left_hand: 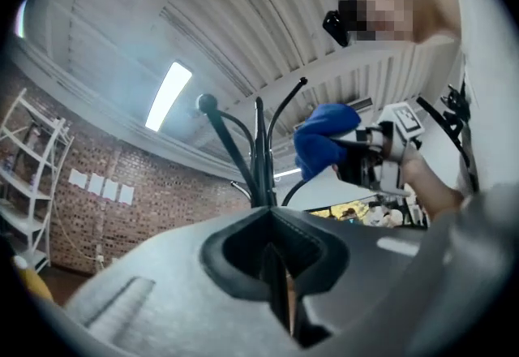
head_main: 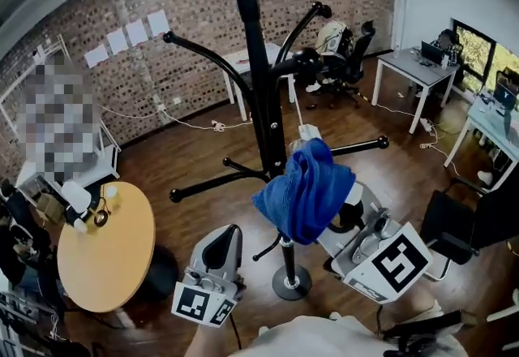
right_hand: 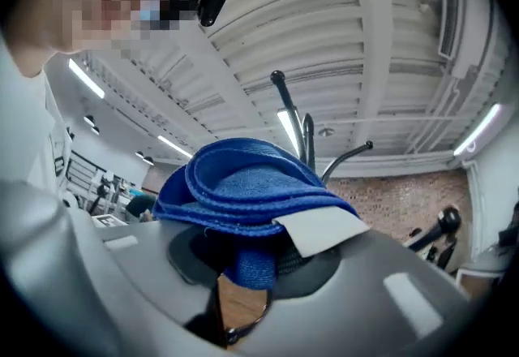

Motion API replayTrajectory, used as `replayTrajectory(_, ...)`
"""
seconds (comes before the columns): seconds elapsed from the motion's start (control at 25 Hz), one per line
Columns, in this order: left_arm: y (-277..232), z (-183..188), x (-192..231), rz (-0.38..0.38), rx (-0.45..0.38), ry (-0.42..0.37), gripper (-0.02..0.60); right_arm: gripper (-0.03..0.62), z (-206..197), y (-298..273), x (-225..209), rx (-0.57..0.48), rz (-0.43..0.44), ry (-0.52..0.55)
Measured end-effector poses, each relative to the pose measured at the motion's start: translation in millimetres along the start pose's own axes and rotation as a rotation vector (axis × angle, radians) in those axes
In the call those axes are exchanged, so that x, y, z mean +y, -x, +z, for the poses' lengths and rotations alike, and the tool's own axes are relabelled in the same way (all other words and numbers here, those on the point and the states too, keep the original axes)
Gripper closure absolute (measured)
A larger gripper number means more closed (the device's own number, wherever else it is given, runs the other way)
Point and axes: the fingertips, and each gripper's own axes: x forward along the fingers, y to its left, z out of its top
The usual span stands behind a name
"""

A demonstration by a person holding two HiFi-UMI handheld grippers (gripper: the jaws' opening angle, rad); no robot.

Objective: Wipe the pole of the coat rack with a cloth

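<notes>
Right gripper (head_main: pixel 349 221) first: jaws pinching the folded blue cloth (head_main: pixel 306 189), bunched so a thick pad faces the coat rack pole (head_main: pixel 263 88) at frame centre, low on it. Left gripper (head_main: pixel 220 254), lower left, jaws pressed together on nothing, parked clear of the wiping. Both tilt upward toward the rack.

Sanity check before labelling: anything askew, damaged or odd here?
Nothing stands out. The black metal coat rack stands upright; the folded blue cloth is clamped in the right gripper by the pole, and the left gripper is shut and empty.
</notes>
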Motion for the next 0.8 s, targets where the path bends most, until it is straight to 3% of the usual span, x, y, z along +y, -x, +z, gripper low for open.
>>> replayTrajectory(0.2, 12, -18, 18, -0.137, 0.046, 0.079, 0.58, 0.487, 42, -62, -29, 0.005, -0.155, 0.103)
replayTrajectory(0.28, 16, -26, 25, -0.157, 0.055, 0.097, 0.58, 0.487, 47, -78, -41, 0.012, -0.202, 0.129)
replayTrajectory(0.4, 19, -38, 30, -0.203, 0.085, 0.114, 0.58, 0.487, 23, -76, -42, 0.07, -0.276, 0.138)
replayTrajectory(0.64, 19, -45, 37, -0.263, 0.09, 0.156, 0.58, 0.487, -74, -64, -36, 0.284, -0.387, 0.075)
replayTrajectory(0.8, 12, -44, 19, -0.315, 0.085, 0.17, 0.58, 0.487, -55, -55, -36, 0.238, -0.394, 0.083)
